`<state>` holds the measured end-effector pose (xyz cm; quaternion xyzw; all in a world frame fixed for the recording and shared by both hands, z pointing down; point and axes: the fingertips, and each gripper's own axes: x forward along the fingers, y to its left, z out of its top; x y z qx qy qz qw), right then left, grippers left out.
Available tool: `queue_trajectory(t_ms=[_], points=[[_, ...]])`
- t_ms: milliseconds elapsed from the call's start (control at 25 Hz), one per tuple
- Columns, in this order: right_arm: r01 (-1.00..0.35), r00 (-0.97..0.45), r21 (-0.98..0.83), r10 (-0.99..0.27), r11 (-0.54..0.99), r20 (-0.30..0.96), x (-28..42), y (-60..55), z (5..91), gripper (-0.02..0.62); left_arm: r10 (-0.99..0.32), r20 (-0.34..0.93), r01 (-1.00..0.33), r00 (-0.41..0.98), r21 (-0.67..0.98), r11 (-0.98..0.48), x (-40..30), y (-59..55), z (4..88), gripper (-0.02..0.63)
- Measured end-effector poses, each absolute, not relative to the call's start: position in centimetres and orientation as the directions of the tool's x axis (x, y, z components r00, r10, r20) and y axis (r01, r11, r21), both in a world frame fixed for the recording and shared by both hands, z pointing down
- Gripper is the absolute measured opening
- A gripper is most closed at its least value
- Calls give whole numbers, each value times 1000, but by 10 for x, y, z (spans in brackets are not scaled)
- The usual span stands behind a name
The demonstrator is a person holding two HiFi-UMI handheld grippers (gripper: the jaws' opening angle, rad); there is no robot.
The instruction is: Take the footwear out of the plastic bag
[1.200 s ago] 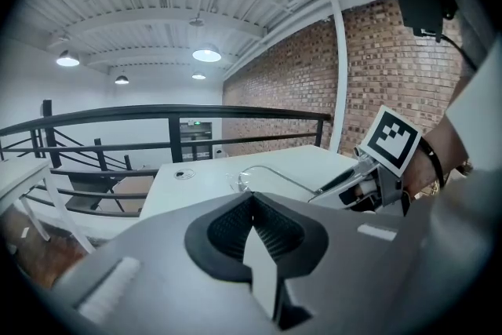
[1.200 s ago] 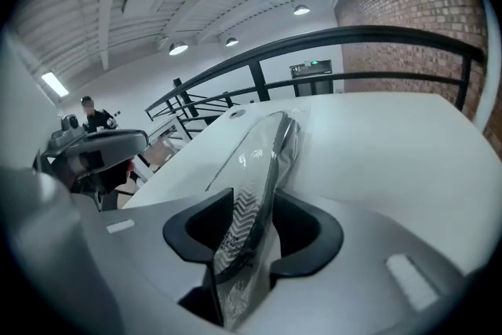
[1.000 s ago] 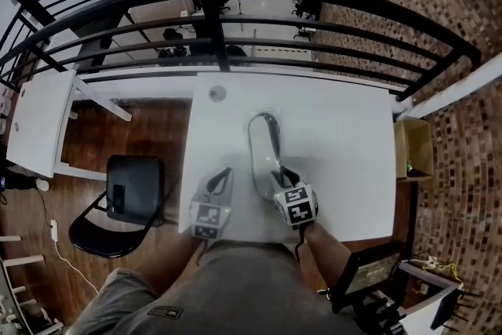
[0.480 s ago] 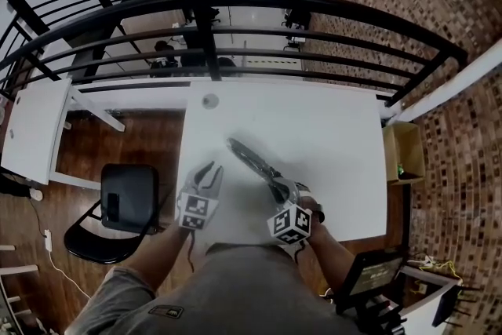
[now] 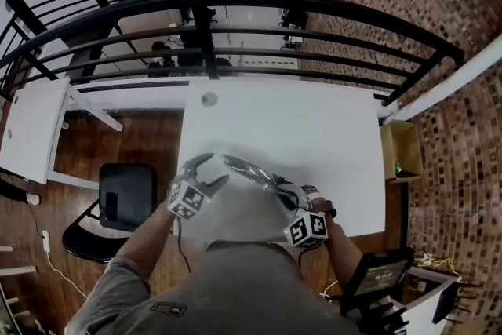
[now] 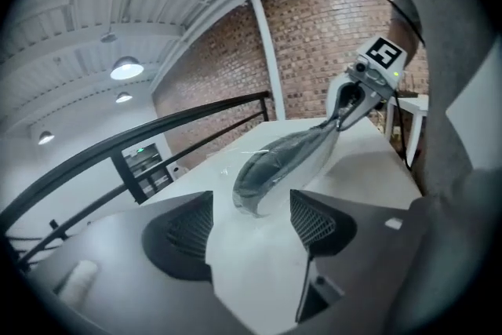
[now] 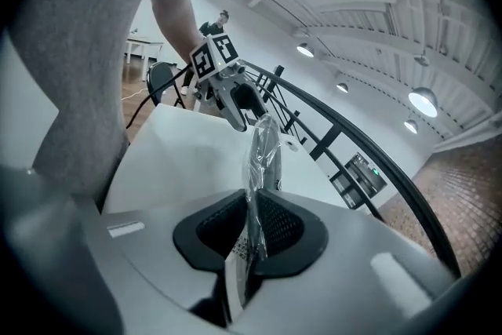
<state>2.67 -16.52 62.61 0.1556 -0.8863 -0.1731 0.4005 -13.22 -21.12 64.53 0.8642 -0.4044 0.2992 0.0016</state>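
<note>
Left tool (image 6: pixel 251 227): just opened wide, nothing gripped.
Right tool (image 7: pixel 252 227): pinching plastic bag (image 5: pixel 249 169), which has swung toward frame left.
Footwear (image 6: pixel 271 169): still inside.

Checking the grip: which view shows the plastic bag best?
The right gripper view: the right tool, just closed, pinches the plastic bag close up. The left gripper view shows the footwear inside; the head view shows the bag small.

Two grippers (image 5: pixel 213 169) (image 5: pixel 276 188), one plastic bag (image 5: pixel 249 170), one piece of footwear (image 6: pixel 263 169), two white tables (image 5: pixel 329 137) (image 5: pixel 31 129), one black chair (image 5: pixel 125 196)
</note>
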Motion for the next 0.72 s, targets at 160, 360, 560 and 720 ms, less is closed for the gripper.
queue_trajectory(t_ms=[160, 360, 560, 720], points=[[-63, -656, 441, -370, 895, 658, 36, -158, 625, 60, -603, 570, -519, 559, -326, -790, -120, -201, 645, 342], [-11, -674, 429, -323, 903, 664, 39, -152, 625, 60, -527, 582, -372, 619, -374, -850, -98, -191, 636, 328], [-35, -685, 377, -298, 925, 665, 42, -148, 627, 61, -542, 551, -370, 635, -398, -839, -88, -188, 625, 160], [-75, -679, 350, -305, 934, 667, 46, -151, 631, 71, -550, 551, -375, 628, -404, -834, -87, -185, 623, 118]])
